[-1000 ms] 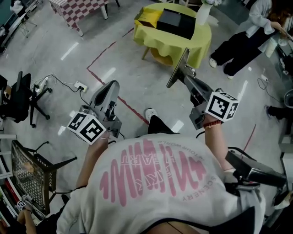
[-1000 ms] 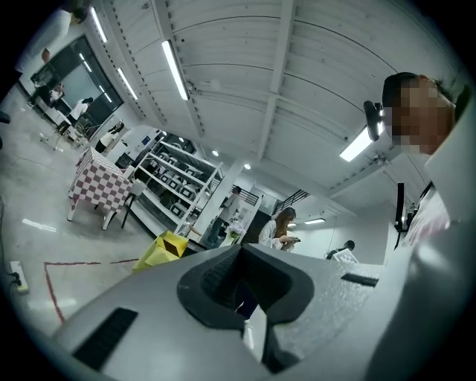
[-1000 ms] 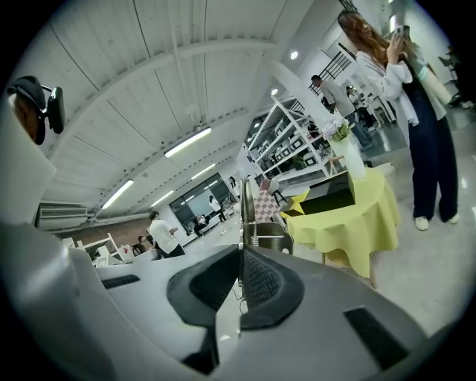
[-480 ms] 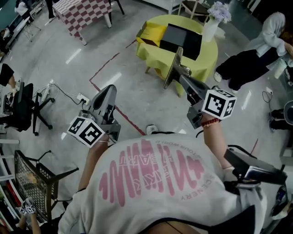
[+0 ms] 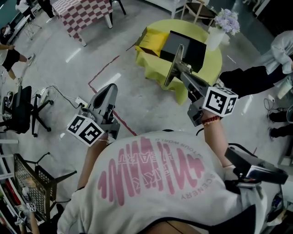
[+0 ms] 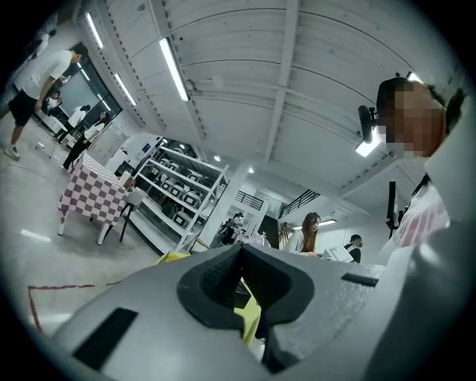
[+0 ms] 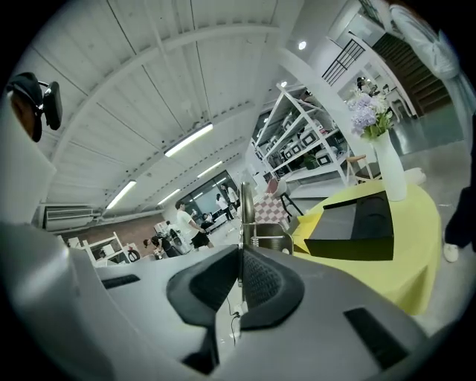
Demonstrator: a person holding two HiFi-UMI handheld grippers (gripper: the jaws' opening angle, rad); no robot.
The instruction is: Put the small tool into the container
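Note:
In the head view my right gripper (image 5: 182, 68) is shut on a long flat metal tool (image 5: 178, 55) that sticks up and down out of its jaws. The right gripper view shows that tool (image 7: 243, 208) edge-on, clamped by the right gripper (image 7: 242, 249). Ahead stands a round table with a yellow cloth (image 5: 201, 68) and on it an open black box (image 5: 183, 45), the same box (image 7: 357, 223) lying to the tool's right. My left gripper (image 5: 110, 89) hangs over the floor at the left. Its pads meet with nothing between them, as the left gripper (image 6: 239, 249) shows.
A white vase of flowers (image 5: 215, 36) and a yellow packet (image 5: 151, 39) share the yellow table. A checkered table (image 5: 82, 11) stands far left, a black office chair (image 5: 20, 107) and wire chair (image 5: 32, 178) at the left. Red tape (image 5: 110, 64) marks the floor. A person (image 5: 256, 77) stands right.
Both grippers and the person carrying them have moved toward the yellow table, which now sits closer in the head view. The tool stays clamped in the right gripper. The person at the right has shifted rightward.

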